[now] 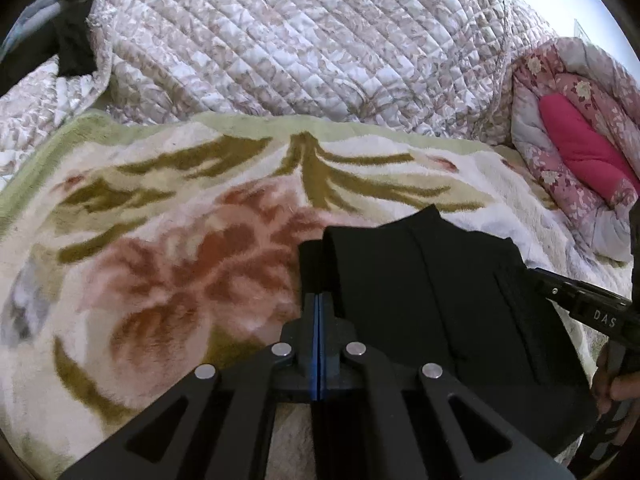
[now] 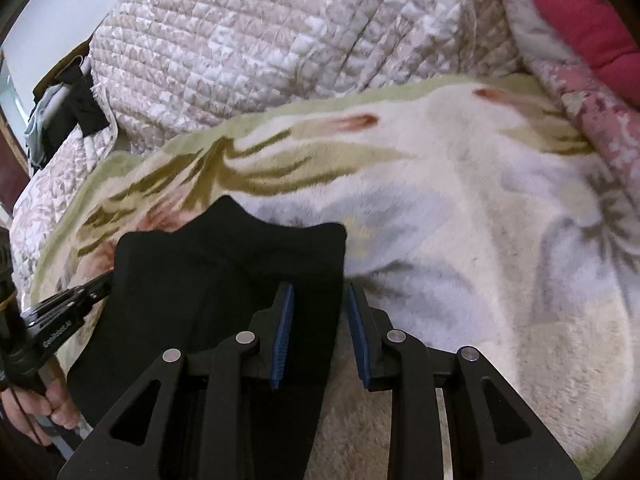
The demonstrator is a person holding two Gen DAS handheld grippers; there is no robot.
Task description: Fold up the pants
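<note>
Black pants point(image 1: 432, 292) lie folded on a fluffy floral blanket point(image 1: 168, 216). My left gripper point(image 1: 319, 300) is shut on the left edge of the pants, its blue pads pressed together. In the right wrist view the pants point(image 2: 208, 280) fill the lower left. My right gripper point(image 2: 318, 292) is open, its jaws standing on either side of the right edge of the pants, with cloth between the blue pads point(image 2: 284, 332). Each gripper shows in the other view, the right one point(image 1: 576, 300) at the pants' right side, the left one point(image 2: 68, 304) at their left side.
A quilted beige bedspread point(image 1: 280, 40) is heaped behind the blanket. A pink floral quilt with a magenta lining point(image 1: 580, 136) lies at the right. Dark clothes point(image 1: 72, 40) hang at the far left. The blanket point(image 2: 460, 208) stretches to the right of the pants.
</note>
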